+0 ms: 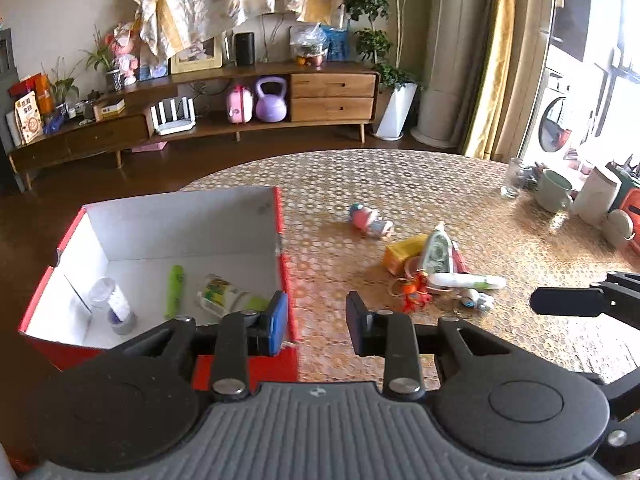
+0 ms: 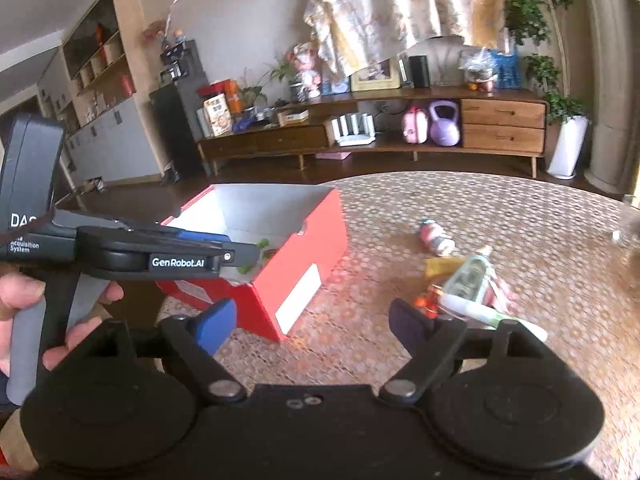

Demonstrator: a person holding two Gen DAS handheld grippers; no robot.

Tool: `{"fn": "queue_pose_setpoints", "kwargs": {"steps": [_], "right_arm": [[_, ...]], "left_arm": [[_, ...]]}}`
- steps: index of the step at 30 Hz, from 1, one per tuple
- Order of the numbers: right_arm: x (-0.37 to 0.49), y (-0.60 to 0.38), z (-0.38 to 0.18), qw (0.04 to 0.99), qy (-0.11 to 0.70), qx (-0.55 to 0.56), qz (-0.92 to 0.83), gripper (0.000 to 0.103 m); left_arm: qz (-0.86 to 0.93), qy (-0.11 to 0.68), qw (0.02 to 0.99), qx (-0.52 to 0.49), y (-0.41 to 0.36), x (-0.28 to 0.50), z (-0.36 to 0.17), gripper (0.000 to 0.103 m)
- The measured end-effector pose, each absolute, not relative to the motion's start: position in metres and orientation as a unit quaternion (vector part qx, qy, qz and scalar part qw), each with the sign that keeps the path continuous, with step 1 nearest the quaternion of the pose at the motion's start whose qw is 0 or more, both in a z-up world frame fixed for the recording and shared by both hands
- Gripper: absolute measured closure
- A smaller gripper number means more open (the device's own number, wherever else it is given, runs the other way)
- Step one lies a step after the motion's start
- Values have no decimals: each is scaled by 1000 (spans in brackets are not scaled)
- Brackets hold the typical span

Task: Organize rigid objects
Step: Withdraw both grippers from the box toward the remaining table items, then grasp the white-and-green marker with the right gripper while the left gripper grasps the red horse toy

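Your left gripper [image 1: 316,322] sits at the lower centre of its view, jaws narrowly parted and empty, straddling the near right wall of the red box [image 1: 286,280]. Inside the box, lower left, lie a green stick [image 1: 175,291], a tube [image 1: 224,294] and a small clear bottle [image 1: 114,306]. Your right gripper [image 2: 314,326] is spread wide, empty. The remaining pile [image 1: 436,268] sits on the table [image 1: 400,184], right of centre.
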State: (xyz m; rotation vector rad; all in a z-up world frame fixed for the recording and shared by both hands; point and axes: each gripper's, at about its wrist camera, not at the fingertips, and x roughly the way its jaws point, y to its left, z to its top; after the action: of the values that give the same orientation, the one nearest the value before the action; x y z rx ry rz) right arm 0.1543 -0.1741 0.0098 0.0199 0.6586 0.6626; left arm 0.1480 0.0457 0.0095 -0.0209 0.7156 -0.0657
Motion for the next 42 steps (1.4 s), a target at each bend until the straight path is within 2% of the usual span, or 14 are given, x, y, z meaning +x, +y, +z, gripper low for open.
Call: {"fn": "queue_pose_setpoints", "kwargs": {"steps": [6, 10, 26, 27, 28, 29, 30, 39, 42], "right_arm": [[148, -210, -3, 902, 319, 22, 290, 15], [149, -229, -14, 907, 319, 34, 274, 9], [185, -260, -45, 908, 324, -16, 267, 9], [189, -262, -48, 907, 324, -19, 269, 9], [196, -265, -50, 906, 327, -23, 268, 9], [200, -266, -53, 905, 329, -25, 267, 9], [207, -268, -56, 904, 332, -27, 268, 10], [267, -271, -77, 892, 352, -75, 273, 14], [285, -266, -84, 887, 358, -97, 275, 19]], "left_arm": [[-44, 351, 935, -15, 23, 143, -1, 72], [-55, 351, 935, -11, 8, 146, -10, 72], [-86, 374, 923, -30, -20, 180, -54, 71], [-88, 377, 921, -33, -21, 183, -57, 69], [-89, 378, 921, -34, -23, 186, -61, 52], [-89, 374, 922, -36, -23, 189, -64, 30], [-87, 367, 926, -38, -24, 190, -65, 24], [-86, 355, 931, 3, -45, 218, -89, 21], [-82, 362, 928, 10, -50, 229, -101, 21]]}}
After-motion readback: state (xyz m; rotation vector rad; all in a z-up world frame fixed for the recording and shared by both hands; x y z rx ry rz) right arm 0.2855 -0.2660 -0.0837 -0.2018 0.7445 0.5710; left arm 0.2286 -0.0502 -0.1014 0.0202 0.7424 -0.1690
